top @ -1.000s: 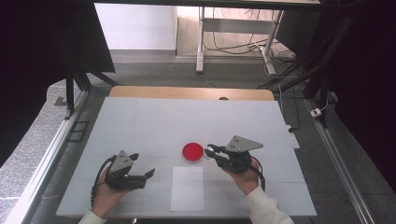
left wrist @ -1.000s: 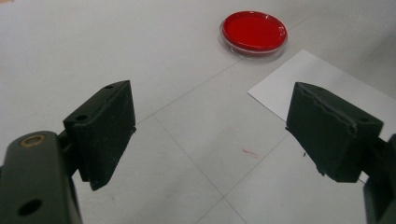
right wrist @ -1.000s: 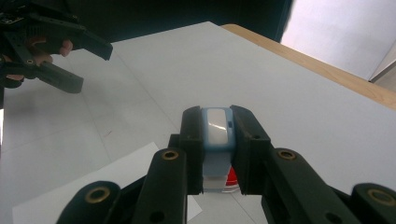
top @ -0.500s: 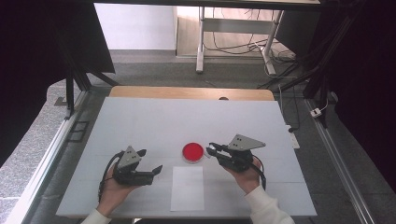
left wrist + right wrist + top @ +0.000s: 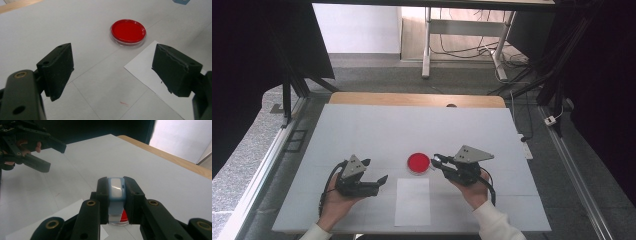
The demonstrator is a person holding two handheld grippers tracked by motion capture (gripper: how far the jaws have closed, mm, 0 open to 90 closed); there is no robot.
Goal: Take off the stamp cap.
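Note:
A red-filled petri dish [image 5: 418,162] sits on the white table [image 5: 412,125], just beyond a white sheet of paper [image 5: 413,201]. My right gripper [image 5: 437,160] hovers at the dish's right edge, shut on a small light-blue block with a white face [image 5: 115,189]; the dish [image 5: 123,218] shows under its jaws. My left gripper [image 5: 376,170] is open and holds nothing, to the left of the paper, and points at the dish [image 5: 128,31]. Its jaws frame bare table and the paper's corner [image 5: 160,85].
A wooden strip [image 5: 417,99] runs along the table's far edge. Dark frame posts [image 5: 287,95] stand at the left, and a desk leg with cables [image 5: 427,45] stands on the floor beyond. The other hand's open gripper [image 5: 32,142] shows in the right gripper view.
My left gripper has moved right, toward the paper and dish, and risen slightly. The right gripper and the dish have stayed put.

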